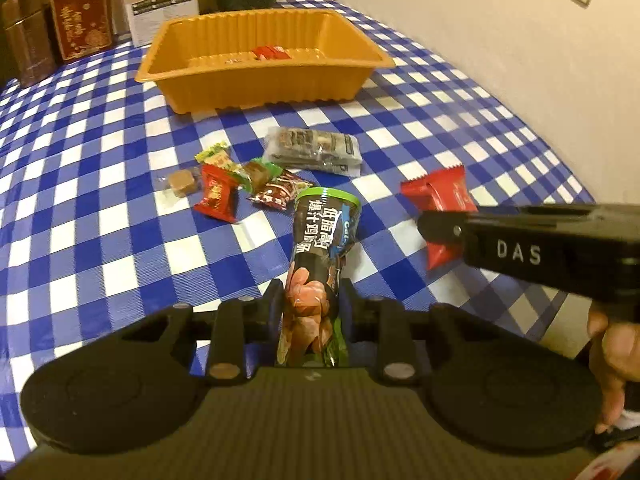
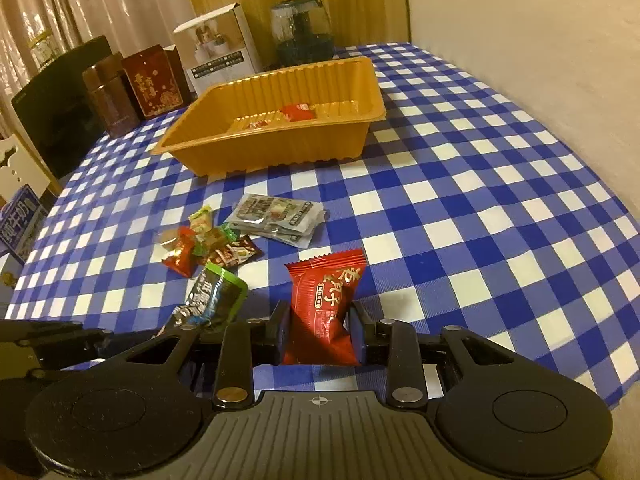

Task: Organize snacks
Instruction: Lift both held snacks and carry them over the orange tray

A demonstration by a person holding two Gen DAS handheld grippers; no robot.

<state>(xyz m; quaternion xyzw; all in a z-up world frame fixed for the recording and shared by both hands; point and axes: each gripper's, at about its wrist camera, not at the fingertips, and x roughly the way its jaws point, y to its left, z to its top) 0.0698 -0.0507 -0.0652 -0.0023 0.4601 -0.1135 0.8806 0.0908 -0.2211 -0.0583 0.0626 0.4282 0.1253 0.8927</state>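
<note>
Black jaws of the left gripper (image 1: 312, 300) are clamped on a green-topped dark pouch (image 1: 320, 240), held by its near end with the far end sticking out over the checked cloth (image 1: 100, 248). To its right, the right gripper (image 2: 322, 328) is closed the same way on a red packet (image 2: 326, 300), also pinched low, so most of it hangs forward. Both loads look floppy, so I would keep each squeeze firm and lift them well above the cloth before travelling.

Farther out, a cluster of small candies (image 1: 236, 184) and a clear flat pack (image 1: 314, 150) lie loose between the grippers and the orange tray (image 1: 264, 92). Pass above these rather than drag through.

At the far end the tray already holds a few red items. Carry each snack past the near rim, lower inside, then let go; release one at a time so the grippers do not collide.
</note>
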